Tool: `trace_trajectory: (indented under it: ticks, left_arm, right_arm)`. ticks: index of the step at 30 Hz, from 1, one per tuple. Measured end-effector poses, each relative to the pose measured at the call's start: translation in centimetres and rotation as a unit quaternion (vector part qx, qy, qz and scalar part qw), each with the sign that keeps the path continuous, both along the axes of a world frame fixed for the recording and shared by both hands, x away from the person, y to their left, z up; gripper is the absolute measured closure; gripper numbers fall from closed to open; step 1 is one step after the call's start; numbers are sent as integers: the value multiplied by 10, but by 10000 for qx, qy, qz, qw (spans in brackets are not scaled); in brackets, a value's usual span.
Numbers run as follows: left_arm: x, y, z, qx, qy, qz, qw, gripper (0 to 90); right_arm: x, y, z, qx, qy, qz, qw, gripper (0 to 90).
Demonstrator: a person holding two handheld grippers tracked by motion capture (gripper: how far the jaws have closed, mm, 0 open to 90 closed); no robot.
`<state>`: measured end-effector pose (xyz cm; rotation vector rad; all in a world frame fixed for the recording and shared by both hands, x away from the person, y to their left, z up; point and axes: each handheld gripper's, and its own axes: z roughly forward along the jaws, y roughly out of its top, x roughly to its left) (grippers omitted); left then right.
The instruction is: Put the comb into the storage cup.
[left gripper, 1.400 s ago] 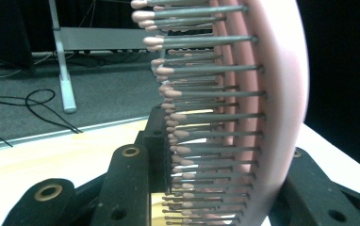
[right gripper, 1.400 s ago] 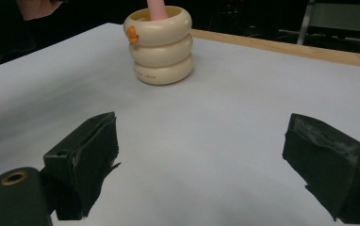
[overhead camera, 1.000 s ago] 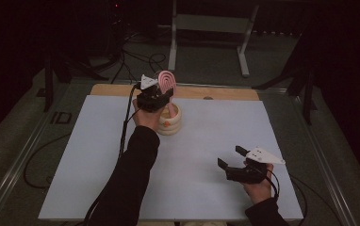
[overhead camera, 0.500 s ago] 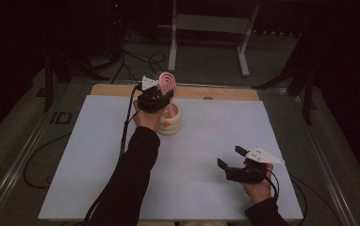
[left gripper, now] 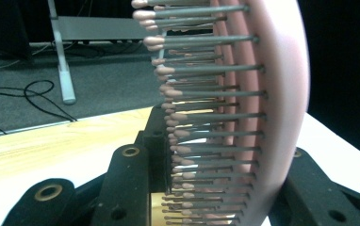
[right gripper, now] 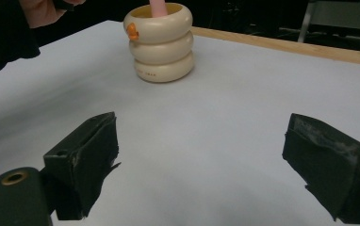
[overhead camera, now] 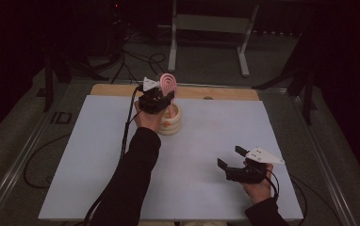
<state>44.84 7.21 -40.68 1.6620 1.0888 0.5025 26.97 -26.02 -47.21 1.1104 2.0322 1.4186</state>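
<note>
Pink brush going in the ringed holder

Left gripper (overhead camera: 161, 96) clamps the pink hairbrush (left gripper: 244, 117) over the cream holder (right gripper: 161, 43); its small print's unreadable. Right gripper (overhead camera: 232, 157) sits wide open at 4 o'clock.

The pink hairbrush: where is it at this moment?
In the high view, the pink hairbrush stands handle-down in the cream ringed holder, far left-centre, gripped by the left hand-held gripper.

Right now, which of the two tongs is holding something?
The left tongs, at the far side by the cream ringed holder, grip the pink hairbrush; the right tongs gape empty.
</note>
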Motion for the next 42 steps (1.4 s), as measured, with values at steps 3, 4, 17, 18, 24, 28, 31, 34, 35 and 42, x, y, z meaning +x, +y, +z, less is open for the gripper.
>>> trace_trajectory:
  ticks: [3, 4, 17, 18, 24, 28, 31, 34, 35, 42]
  left_arm:
    - [0, 0, -1, -1, 5, 6, 10000, 648]
    - [0, 0, -1, -5, 5, 8, 10000, 648]
    - [0, 1, -3, 51, 6, 41, 10000, 648]
    - [0, 1, -3, 60, 14, 39, 10000, 647]
    - [0, 1, -3, 95, 19, 49, 9999, 648]
    - [0, 2, -4, 120, 37, 64, 9999, 648]
    - [0, 3, -4, 145, 65, 85, 9998, 648]
    - [0, 3, -7, 164, 95, 85, 9998, 648]
    - [0, 4, -8, 140, 92, 96, 9998, 647]
    - [0, 7, -16, 73, 174, 146, 9997, 648]
  right_arm:
    - [0, 0, 0, 6, 3, 7, 10000, 108]
    - [0, 0, 0, -5, 6, 5, 10000, 107]
    - [0, 1, 0, -8, 1, 13, 10000, 107]
    - [0, 2, 0, -13, 0, 26, 10000, 107]
    - [0, 2, 0, -12, 7, 29, 10000, 107]
    - [-1, 2, 0, -18, 22, 28, 10000, 108]
    - [-1, 3, -1, -14, 25, 39, 10000, 108]
    - [-1, 3, -1, -23, 24, 41, 10000, 107]
    - [0, 4, -1, -32, 14, 48, 10000, 107]
    - [-1, 3, -1, -22, 28, 40, 10000, 107]
